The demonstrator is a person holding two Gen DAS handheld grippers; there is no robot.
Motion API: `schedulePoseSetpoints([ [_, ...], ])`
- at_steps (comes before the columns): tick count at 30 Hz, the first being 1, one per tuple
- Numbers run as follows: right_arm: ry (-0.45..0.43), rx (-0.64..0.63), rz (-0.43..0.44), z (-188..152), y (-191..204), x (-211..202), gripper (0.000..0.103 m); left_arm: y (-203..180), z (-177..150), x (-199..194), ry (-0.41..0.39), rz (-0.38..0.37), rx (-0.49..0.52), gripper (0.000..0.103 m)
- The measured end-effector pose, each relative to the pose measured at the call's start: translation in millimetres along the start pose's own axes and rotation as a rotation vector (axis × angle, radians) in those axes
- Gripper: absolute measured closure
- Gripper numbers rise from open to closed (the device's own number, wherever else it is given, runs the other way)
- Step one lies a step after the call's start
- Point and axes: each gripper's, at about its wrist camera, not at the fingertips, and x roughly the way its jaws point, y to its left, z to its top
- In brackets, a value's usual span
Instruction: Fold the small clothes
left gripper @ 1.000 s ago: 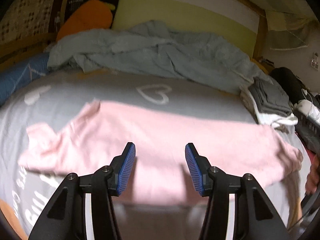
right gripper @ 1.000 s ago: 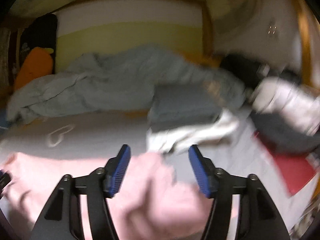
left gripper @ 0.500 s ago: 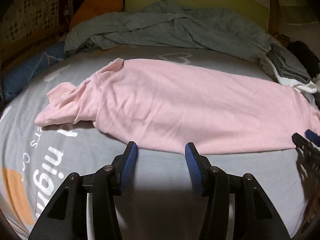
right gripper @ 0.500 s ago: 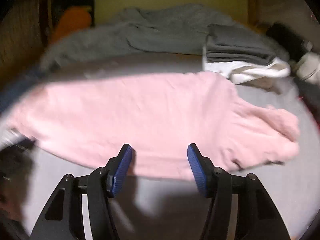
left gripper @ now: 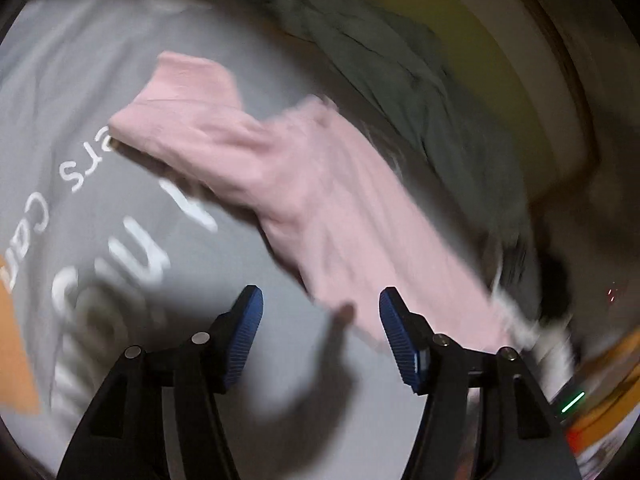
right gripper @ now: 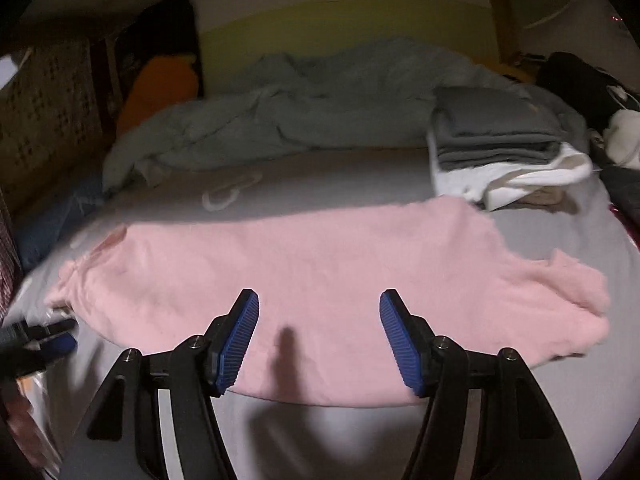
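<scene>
Both my claws hover over the grey bed sheet, which carries white lettering and a heart outline and fills most of each view. The pink garment lies spread flat across the sheet, long side running left to right, one crumpled end toward the right edge of the sheet, the other end near my left claw, seen as a dark blurred shape at the left border of the right wrist view. My right gripper stands with jaws well apart, nothing between the blue pads, its tips above the near hem of the pink garment; a thin shadow falls on the cloth between them. My left gripper is also apart and empty; its jaws have just been opening wider. That view is heavily motion-blurred and rolled; its tips sit over bare sheet just beside the near edge of the pink garment. Beyond the garment, a rumpled grey-green duvet is bunched against the pale yellow-and-white headboard. A stack of folded clothes, grey on top of white, rests on the sheet just behind the garment's right part. An orange cushion sits left of the duvet. Room lighting is dim.
</scene>
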Motion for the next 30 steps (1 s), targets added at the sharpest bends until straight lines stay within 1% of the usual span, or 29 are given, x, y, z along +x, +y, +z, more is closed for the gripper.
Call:
schedulePoseSetpoints([
  [1, 0.029, -0.013, -0.034, -7.6, 1.4, 8.3, 0.039, 3.9, 9.3, 4.0, 0.005, 0.005, -0.008, 0.045],
  [2, 0.018, -0.024, -0.048, -15.4, 2.3, 9.2, 0.039, 6.4, 18.5, 5.5, -0.001, 0.011, -0.014, 0.045],
  [3, -0.009, -0.043, -0.062, -18.8, 3.7, 4.1, 0.039, 10.2, 26.8, 4.5, -0.023, 0.012, -0.034, 0.045],
  [4, -0.008, -0.059, -0.071, -20.0, 5.4, 0.7, 0.039, 14.6, 33.9, 3.4, -0.044, 0.012, -0.057, 0.044],
  [6, -0.012, -0.080, -0.068, -24.0, 6.1, -3.3, 0.039, 28.0, 48.1, 3.8, -0.070, 0.006, -0.117, 0.044],
  [7, -0.012, -0.082, -0.065, -26.2, 5.9, -4.2, 0.039, 35.1, 55.0, 4.3, -0.077, -0.005, -0.150, 0.046],
  [8, -0.009, -0.077, -0.059, -26.7, 4.7, -4.1, 0.039, 39.4, 60.5, 4.1, -0.084, -0.004, -0.166, 0.056],
  [9, -0.006, -0.067, -0.050, -25.4, 2.4, -4.1, 0.039, 38.3, 66.6, 5.1, -0.081, 0.033, -0.141, 0.063],
  [10, 0.000, -0.058, -0.043, -23.4, 0.4, -3.4, 0.039, 33.8, 73.3, 5.2, -0.075, 0.080, -0.084, 0.093],
  [11, 0.002, -0.052, -0.041, -24.6, -1.8, -4.3, 0.039, 27.4, 76.6, 5.3, -0.077, 0.115, -0.024, 0.098],
  [13, 0.003, -0.049, -0.040, -25.0, -1.7, -4.7, 0.039, 17.8, 80.2, -2.8, -0.101, 0.134, 0.027, 0.098],
  [16, 0.002, -0.059, -0.041, -26.2, 0.3, -6.4, 0.039, 5.5, 88.8, -19.0, -0.159, 0.163, 0.096, 0.098],
  [18, 0.004, -0.056, -0.035, -26.6, 0.7, -6.5, 0.039, 8.8, 88.5, -19.7, -0.156, 0.205, 0.089, 0.097],
  [20, 0.010, -0.045, -0.026, -25.7, -1.9, -4.9, 0.039, 22.6, 89.7, -13.1, -0.145, 0.271, 0.074, 0.087],
  [21, 0.011, -0.042, -0.024, -25.8, -1.9, -4.9, 0.039, 31.0, 87.7, -10.3, -0.146, 0.296, 0.058, 0.086],
  [22, 0.011, -0.042, -0.023, -26.2, -1.9, -5.1, 0.039, 42.2, 86.3, -8.3, -0.148, 0.296, 0.031, 0.084],
  [24, 0.010, -0.047, -0.027, -26.4, -1.6, -5.2, 0.039, 61.3, 85.2, -11.5, -0.150, 0.203, -0.017, 0.084],
  [27, 0.005, -0.059, -0.040, -27.1, 0.1, -4.4, 0.039, 72.0, 82.8, -12.0, -0.143, 0.114, -0.024, 0.083],
  [30, 0.001, -0.063, -0.049, -27.4, 1.4, -3.3, 0.038, 74.5, 85.2, -10.7, -0.141, 0.107, -0.014, 0.082],
])
